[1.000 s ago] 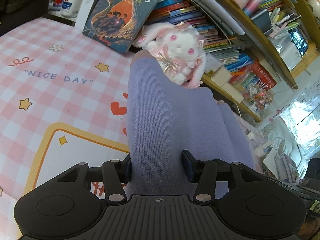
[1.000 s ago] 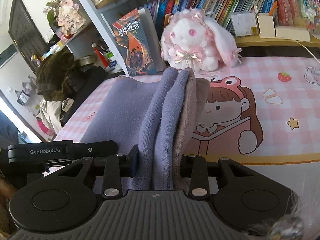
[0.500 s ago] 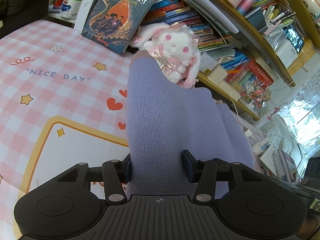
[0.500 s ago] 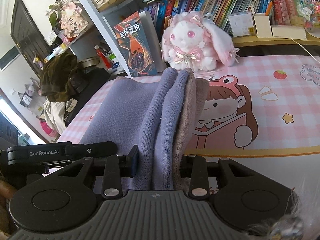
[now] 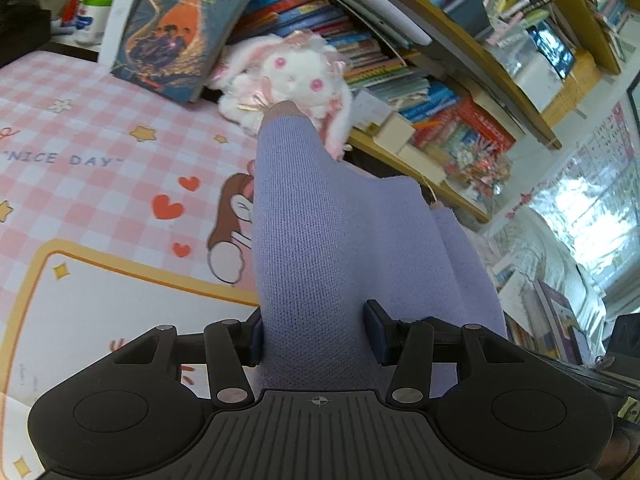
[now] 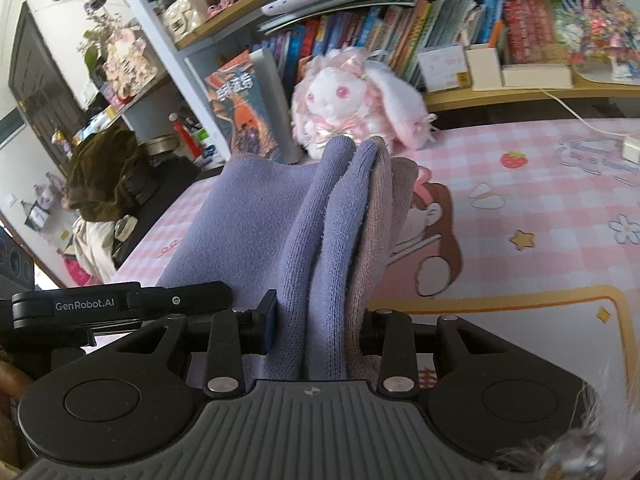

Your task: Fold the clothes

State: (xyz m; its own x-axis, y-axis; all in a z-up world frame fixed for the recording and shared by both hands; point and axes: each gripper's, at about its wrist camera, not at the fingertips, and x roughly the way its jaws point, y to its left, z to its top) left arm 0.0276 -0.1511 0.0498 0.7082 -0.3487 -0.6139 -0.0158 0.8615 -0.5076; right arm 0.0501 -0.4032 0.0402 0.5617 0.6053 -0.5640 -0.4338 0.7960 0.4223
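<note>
A lavender knit garment [image 5: 320,248] is held up above the pink checked table mat [image 5: 92,176]. My left gripper [image 5: 318,334] is shut on one bunched edge of it; the cloth rises ahead and drapes to the right. My right gripper [image 6: 316,326] is shut on several folded layers of the same garment [image 6: 332,220], lavender with a grey-brown layer on the right. The cloth spreads to the left toward the left gripper's body [image 6: 120,304], seen in the right wrist view. Both pairs of fingertips are hidden in cloth.
A white and pink plush rabbit [image 5: 292,76] [image 6: 352,100] sits at the back of the table by a leaning book [image 5: 188,28]. Crowded bookshelves [image 6: 440,40] stand behind. A white cable and plug [image 6: 624,146] lie at the right. Dark clutter [image 6: 108,172] lies beyond the left edge.
Both grippers have carried the garment forward and to the right over the mat; the rabbit and bookshelves look nearer. Both grips are unchanged.
</note>
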